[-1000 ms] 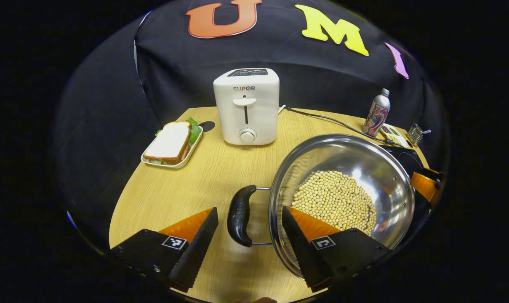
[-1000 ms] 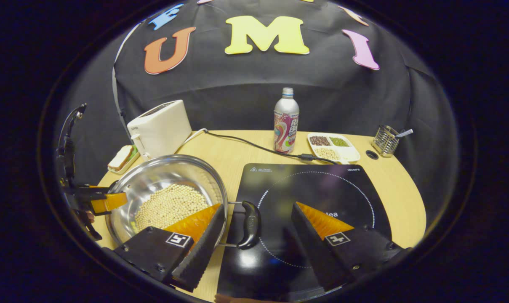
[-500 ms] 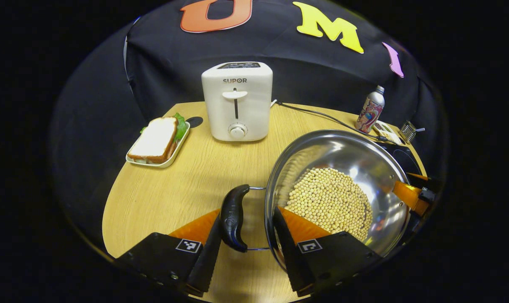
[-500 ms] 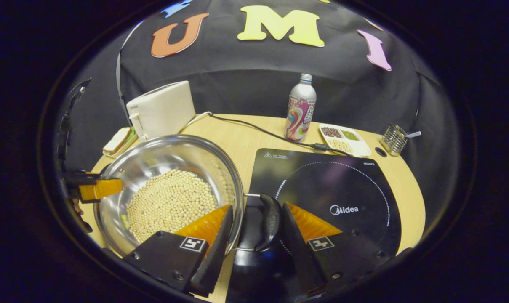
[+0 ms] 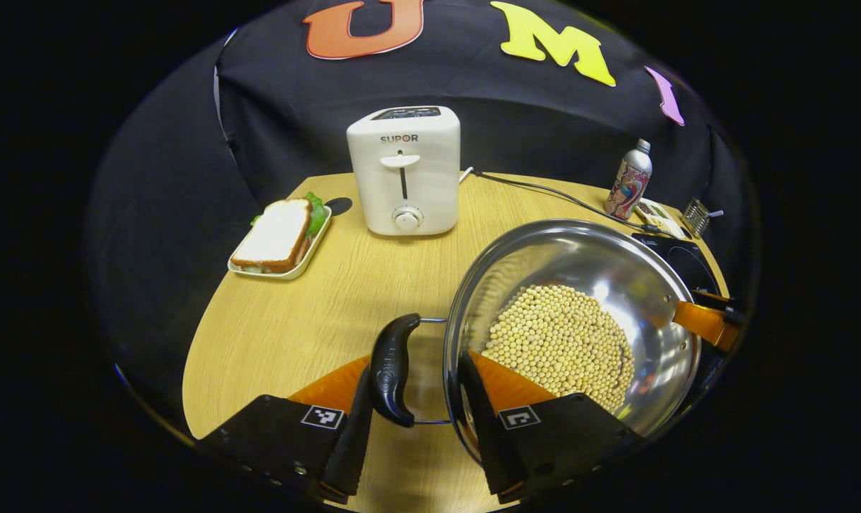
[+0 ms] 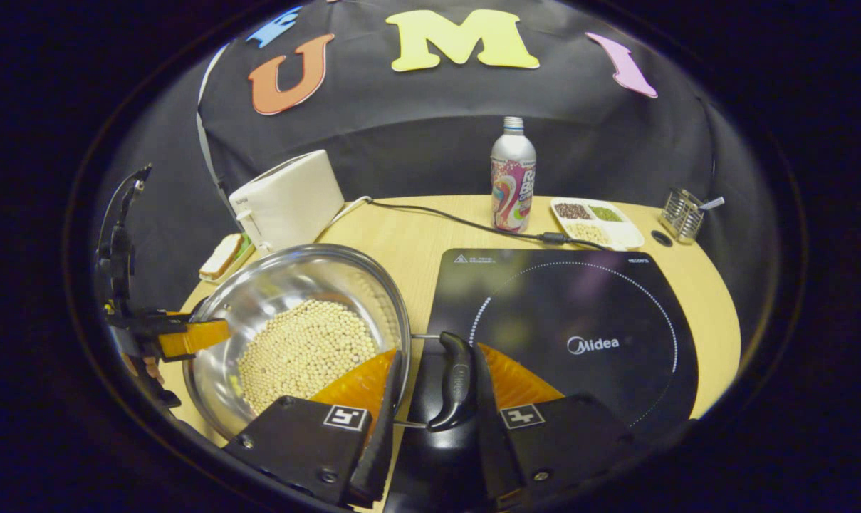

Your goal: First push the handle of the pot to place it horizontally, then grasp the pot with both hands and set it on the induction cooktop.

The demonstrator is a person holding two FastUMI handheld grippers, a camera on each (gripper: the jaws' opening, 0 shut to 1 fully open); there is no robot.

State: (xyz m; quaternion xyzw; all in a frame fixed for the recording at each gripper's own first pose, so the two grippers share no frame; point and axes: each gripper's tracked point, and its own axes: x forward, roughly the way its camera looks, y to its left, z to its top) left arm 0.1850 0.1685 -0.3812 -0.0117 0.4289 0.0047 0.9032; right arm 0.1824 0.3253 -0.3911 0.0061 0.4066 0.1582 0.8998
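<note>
A steel pot [image 5: 580, 278] holding pale beans sits on the wooden table [image 5: 295, 335], just left of the black induction cooktop [image 6: 565, 313]. In the left gripper view, my left gripper [image 5: 416, 363] is shut across the pot's black left handle [image 5: 391, 367] and rim, one finger outside the handle and the other inside the pot wall. In the right gripper view, my right gripper [image 6: 437, 354] clamps the black right handle [image 6: 455, 381] and rim in the same way, over the cooktop's left edge. Each gripper also appears at the pot's far side in the other's view.
A white toaster [image 5: 405, 178] stands at the back, with a sandwich on a tray [image 5: 277, 239] to its left. Behind the cooktop are a bottle [image 6: 513, 178], a divided dish of beans [image 6: 597, 221], a wire holder [image 6: 681, 214] and a power cable [image 6: 458, 221].
Both grippers went from wide open around the handles to closed on handle and rim. The right one tightened further in the last half second. The pot stays in about the same place.
</note>
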